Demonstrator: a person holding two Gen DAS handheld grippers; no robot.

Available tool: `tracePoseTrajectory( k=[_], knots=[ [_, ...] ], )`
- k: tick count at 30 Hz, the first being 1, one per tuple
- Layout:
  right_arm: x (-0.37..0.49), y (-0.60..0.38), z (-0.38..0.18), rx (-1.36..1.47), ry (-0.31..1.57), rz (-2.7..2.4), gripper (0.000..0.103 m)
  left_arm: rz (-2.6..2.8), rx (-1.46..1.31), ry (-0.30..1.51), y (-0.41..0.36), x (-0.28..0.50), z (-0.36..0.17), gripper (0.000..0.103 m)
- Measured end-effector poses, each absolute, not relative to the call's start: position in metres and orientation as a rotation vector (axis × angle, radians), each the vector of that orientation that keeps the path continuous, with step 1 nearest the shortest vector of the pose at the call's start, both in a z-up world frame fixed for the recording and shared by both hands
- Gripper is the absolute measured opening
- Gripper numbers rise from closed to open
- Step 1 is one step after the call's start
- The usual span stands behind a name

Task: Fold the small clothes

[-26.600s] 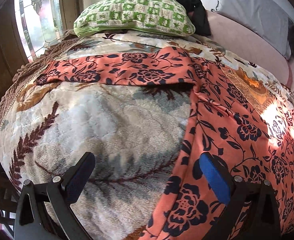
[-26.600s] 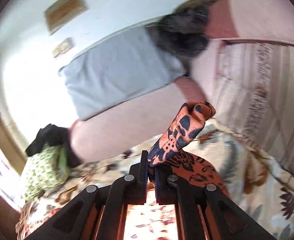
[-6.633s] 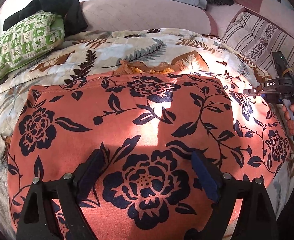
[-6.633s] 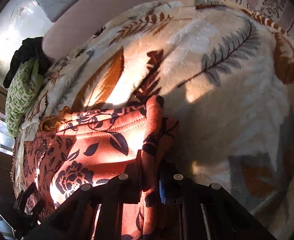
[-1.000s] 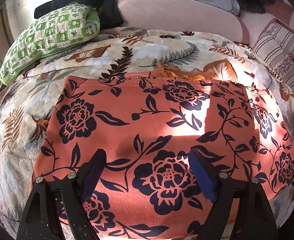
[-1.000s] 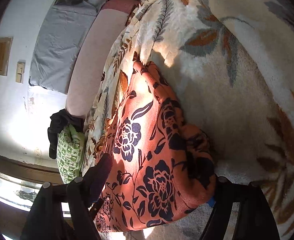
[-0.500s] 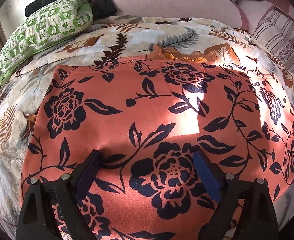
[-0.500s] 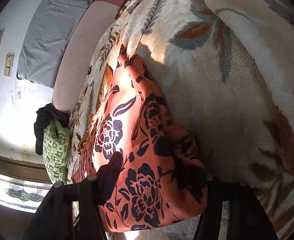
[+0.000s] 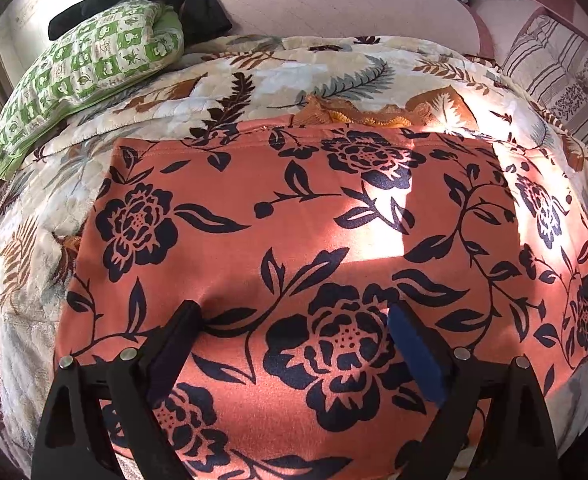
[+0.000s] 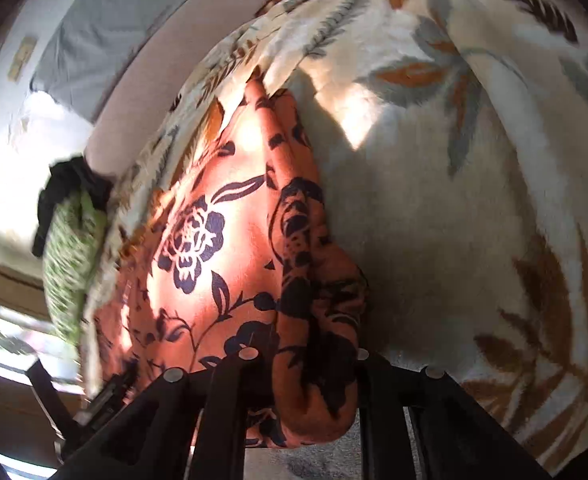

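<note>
From the left wrist, a leafy blanket [image 9: 334, 76] covers the bed, one green pillow [image 9: 86, 72] at its head. The left gripper [image 9: 294, 344] hovers wide open over one orange floral cloth [image 9: 302, 220] lying flat.

From the right wrist, the right gripper [image 10: 306, 364] is clamped on the cloth's bunched edge.

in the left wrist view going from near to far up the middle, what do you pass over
left gripper fingers → orange floral garment → leaf-print blanket → pink headboard
</note>
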State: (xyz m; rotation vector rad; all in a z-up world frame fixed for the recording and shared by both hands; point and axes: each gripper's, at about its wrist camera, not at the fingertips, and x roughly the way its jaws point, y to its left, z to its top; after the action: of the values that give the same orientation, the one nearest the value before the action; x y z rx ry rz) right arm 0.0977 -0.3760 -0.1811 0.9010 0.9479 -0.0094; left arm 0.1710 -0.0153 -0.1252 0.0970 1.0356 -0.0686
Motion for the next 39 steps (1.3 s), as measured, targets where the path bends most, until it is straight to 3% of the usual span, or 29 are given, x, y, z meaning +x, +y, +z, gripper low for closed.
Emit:
tracePoseTrajectory(
  k=[3, 5, 6, 7, 9, 10, 16, 20, 23, 27, 28, 31, 33, 34, 35, 36, 39],
  knots=[
    [0.093, -0.385, -0.184, 0.993, 0.932, 0.031, 0.033, -0.051, 0.055, 0.96, -0.008, 0.16, -0.113, 0.094],
    [0.094, -0.384, -0.183, 1.045, 0.893, 0.095, 0.074, -0.053, 0.085, 1.048, -0.01, 0.168, -0.137, 0.094],
    [0.095, -0.381, -0.18, 1.054, 0.877, 0.098, 0.077, -0.063, 0.116, 1.052, -0.013, 0.168, -0.146, 0.097],
    [0.099, -0.376, -0.177, 1.029, 0.891, 0.087, 0.076, -0.068, 0.131, 1.013, -0.014, 0.165, -0.141, 0.097],
    [0.113, -0.359, -0.165, 0.878, 0.954, 0.077, 0.026, -0.113, 0.067, 1.035, -0.005, 0.164, -0.13, 0.096],
    [0.116, -0.351, -0.157, 0.824, 0.962, 0.064, 0.015, -0.125, 0.013, 1.02, 0.004, 0.16, -0.121, 0.096],
    [0.129, -0.259, -0.043, 0.464, 0.82, 0.142, 0.015, 0.012, -0.224, 0.828, 0.114, 0.111, -0.07, 0.096],
    [0.137, -0.141, 0.002, 0.259, 0.775, 0.296, 0.015, 0.191, -0.392, 0.771, 0.205, 0.072, -0.076, 0.096],
    [0.149, -0.045, -0.029, 0.147, 0.87, 0.381, 0.015, 0.282, -0.496, 0.777, 0.251, 0.057, -0.103, 0.096],
    [0.173, 0.031, -0.133, 0.093, 1.153, 0.415, 0.018, 0.297, -0.58, 0.836, 0.273, 0.052, -0.127, 0.095],
    [0.169, 0.032, -0.13, 0.107, 1.104, 0.391, 0.018, 0.289, -0.578, 0.818, 0.274, 0.052, -0.125, 0.095],
    [0.165, 0.035, -0.109, 0.125, 1.082, 0.422, 0.035, 0.267, -0.575, 0.812, 0.268, 0.057, -0.125, 0.095],
    [0.168, 0.035, -0.105, 0.146, 1.1, 0.426, 0.036, 0.235, -0.565, 0.81, 0.262, 0.06, -0.123, 0.095],
    [0.167, 0.034, -0.104, 0.168, 1.093, 0.436, 0.045, 0.225, -0.552, 0.804, 0.259, 0.06, -0.121, 0.095],
    [0.167, 0.038, -0.106, 0.2, 1.092, 0.475, 0.078, 0.217, -0.541, 0.798, 0.257, 0.058, -0.119, 0.095],
    [0.164, 0.039, -0.108, 0.243, 1.095, 0.534, 0.087, 0.216, -0.537, 0.794, 0.257, 0.057, -0.119, 0.095],
    [0.154, 0.057, -0.106, 0.273, 1.076, 0.629, 0.09, 0.22, -0.554, 0.78, 0.26, 0.054, -0.118, 0.095]
  ],
)
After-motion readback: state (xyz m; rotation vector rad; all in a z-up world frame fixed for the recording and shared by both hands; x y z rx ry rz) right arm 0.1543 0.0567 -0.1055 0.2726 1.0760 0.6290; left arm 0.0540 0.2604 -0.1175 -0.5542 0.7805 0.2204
